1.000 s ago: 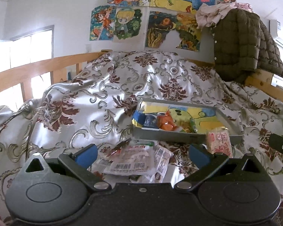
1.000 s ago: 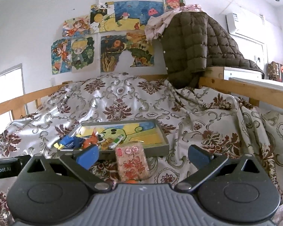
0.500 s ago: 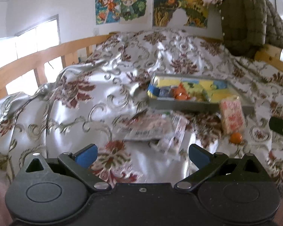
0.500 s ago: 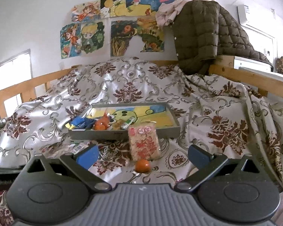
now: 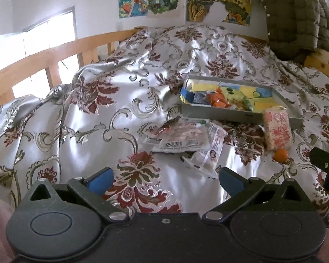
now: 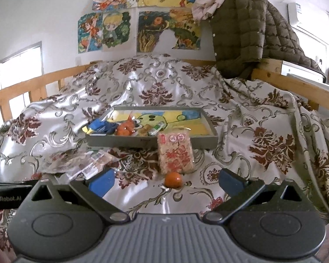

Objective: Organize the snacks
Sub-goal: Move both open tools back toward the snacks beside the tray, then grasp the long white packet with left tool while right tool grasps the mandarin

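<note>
Your left gripper (image 5: 164,182) and right gripper (image 6: 165,180) both gape wide, empty. At twelve o'clock, a red-printed snack pack (image 6: 176,152) leans against the tray (image 6: 206,141).

Left claw (image 5: 164,180) spread wide, holding nothing; right claw (image 6: 165,180) likewise agape and empty, both level.

Both pulled back from the snacks over the last second. For the left gripper (image 5: 164,180), clear wrappers (image 5: 182,140) formerly right at the fingertips, now well ahead with bare bedspread (image 5: 98,118) between. For the right gripper (image 6: 165,180), red-and-white packet (image 6: 175,153) formerly between the fingers, now farther out, with a small orange ball (image 6: 173,179) uncovered just before it.
</note>
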Motion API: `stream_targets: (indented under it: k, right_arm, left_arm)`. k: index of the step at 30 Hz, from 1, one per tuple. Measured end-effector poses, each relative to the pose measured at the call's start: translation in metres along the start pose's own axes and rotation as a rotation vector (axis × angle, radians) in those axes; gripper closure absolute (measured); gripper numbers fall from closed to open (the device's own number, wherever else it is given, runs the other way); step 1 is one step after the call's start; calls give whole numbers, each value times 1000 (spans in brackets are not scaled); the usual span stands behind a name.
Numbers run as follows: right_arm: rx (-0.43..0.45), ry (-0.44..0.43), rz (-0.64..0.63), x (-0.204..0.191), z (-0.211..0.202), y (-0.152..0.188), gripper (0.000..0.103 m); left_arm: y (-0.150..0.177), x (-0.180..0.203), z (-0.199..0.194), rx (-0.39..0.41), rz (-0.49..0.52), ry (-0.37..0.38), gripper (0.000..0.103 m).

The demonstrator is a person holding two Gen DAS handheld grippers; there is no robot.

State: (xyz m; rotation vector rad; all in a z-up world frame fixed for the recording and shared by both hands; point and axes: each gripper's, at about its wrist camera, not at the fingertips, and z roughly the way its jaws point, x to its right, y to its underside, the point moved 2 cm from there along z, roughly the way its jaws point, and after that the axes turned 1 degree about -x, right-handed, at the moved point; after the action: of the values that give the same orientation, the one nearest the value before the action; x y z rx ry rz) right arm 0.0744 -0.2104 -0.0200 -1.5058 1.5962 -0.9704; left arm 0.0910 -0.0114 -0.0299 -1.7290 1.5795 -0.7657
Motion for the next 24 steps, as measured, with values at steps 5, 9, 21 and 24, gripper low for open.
stream_targets:
  k: [5,9,21,24]
  right_arm:
    - [-17,-4,-13,-4,4,2,0]
    - [-24,-6,-13,-5,4,3,0]
    - [-136,-84,-28,-9,23,3,0]
    - [-166,-98,-9,-5,31,1,0]
  left_arm:
    - [0,-3,3,-17,-28,2,1]
    - [0,-4,3,-21,-33,5,1]
    - [-3,2,19,-77,-11,47,1]
    - [-5,4,27,-95,2,48,1]
